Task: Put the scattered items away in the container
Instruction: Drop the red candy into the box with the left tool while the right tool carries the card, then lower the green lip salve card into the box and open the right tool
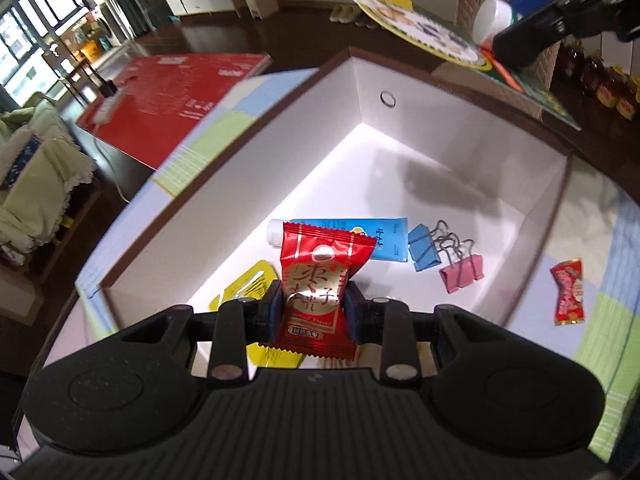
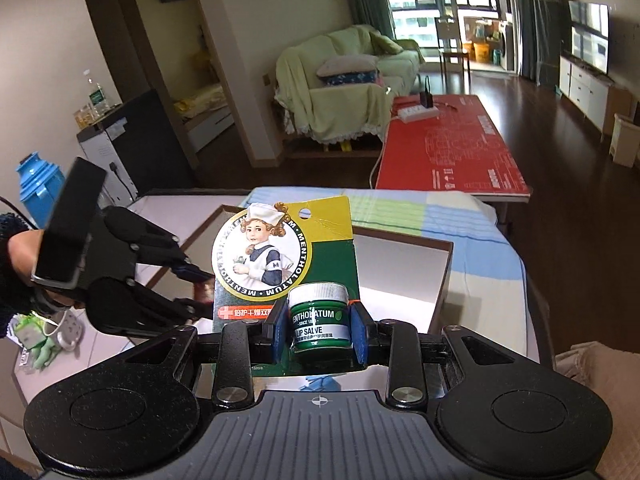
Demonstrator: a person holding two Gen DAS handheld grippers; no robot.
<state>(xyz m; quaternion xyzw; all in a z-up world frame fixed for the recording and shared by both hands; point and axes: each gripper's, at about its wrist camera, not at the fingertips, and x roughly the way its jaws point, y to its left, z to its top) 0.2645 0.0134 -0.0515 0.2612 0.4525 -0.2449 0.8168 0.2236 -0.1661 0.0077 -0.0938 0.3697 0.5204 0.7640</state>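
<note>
Left claw (image 1: 312,304), lower centre of the left wrist view, is clamped on a red foil candy sachet with gold lettering (image 1: 316,280), held upright between the blue pads above the open white box with a brown rim (image 1: 256,120). Inside the box: a blue tube with a white cap (image 1: 360,236) lying flat behind the sachet, a yellow packet (image 1: 250,286) partly hidden at lower left of it, a blue binder clip (image 1: 425,248) and a pink binder clip (image 1: 460,276) side by side to the right. One red patterned wrapped candy (image 1: 568,292) lies outside the box at right, on the pastel checked cloth (image 1: 592,232) covering the table.

Right claw (image 2: 320,326), lower centre of the right wrist view, is clamped on a small green lip-salve jar with a white lid (image 2: 318,318), attached to its green-and-yellow backing card with a nurse picture (image 2: 280,252). Card stands upright above the box (image 2: 444,276). At left of that view, the left claw (image 2: 188,284) and the person's hand (image 2: 24,256) holding it.
</note>
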